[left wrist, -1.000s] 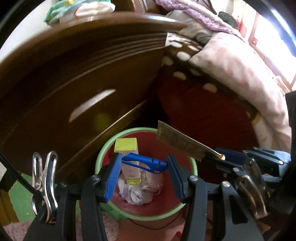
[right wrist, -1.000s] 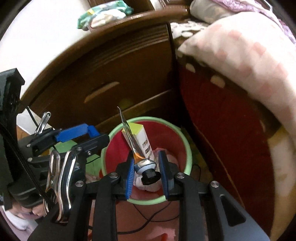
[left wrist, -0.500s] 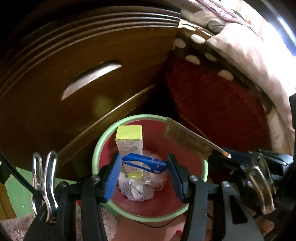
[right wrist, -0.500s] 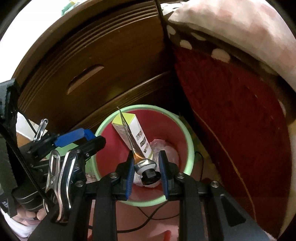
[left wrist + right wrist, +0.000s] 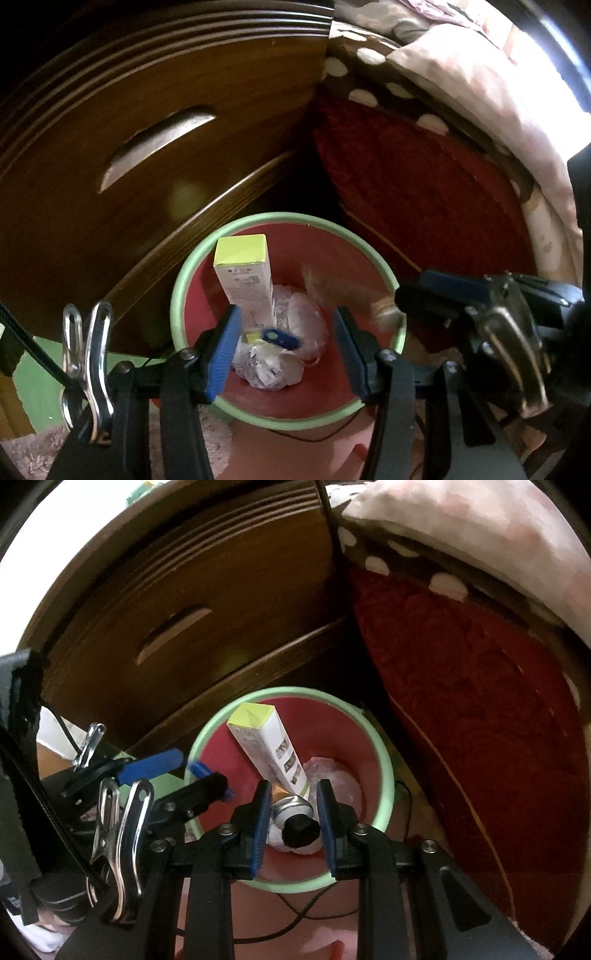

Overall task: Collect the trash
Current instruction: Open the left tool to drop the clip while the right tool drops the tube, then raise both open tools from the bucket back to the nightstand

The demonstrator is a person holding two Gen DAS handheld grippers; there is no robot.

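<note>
Carton (image 5: 245, 275) in bin (image 5: 384, 266) beside drawer (image 5: 155, 147)

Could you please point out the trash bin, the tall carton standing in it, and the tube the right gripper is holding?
trash bin (image 5: 386, 760), right wrist view, green rim.
carton (image 5: 275, 746), right wrist view, white side.
tube (image 5: 300, 825), right wrist view, black cap.

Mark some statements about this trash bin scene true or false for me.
1. The right gripper holds a tube with a black cap. True.
2. The left gripper is clamped on a blue item. False: its jaws stand open and empty, and the blue item lies in the bin.
3. The bin is empty. False: it holds a yellow-topped box and crumpled wrappers.
4. The bin has a green rim. True.
</note>
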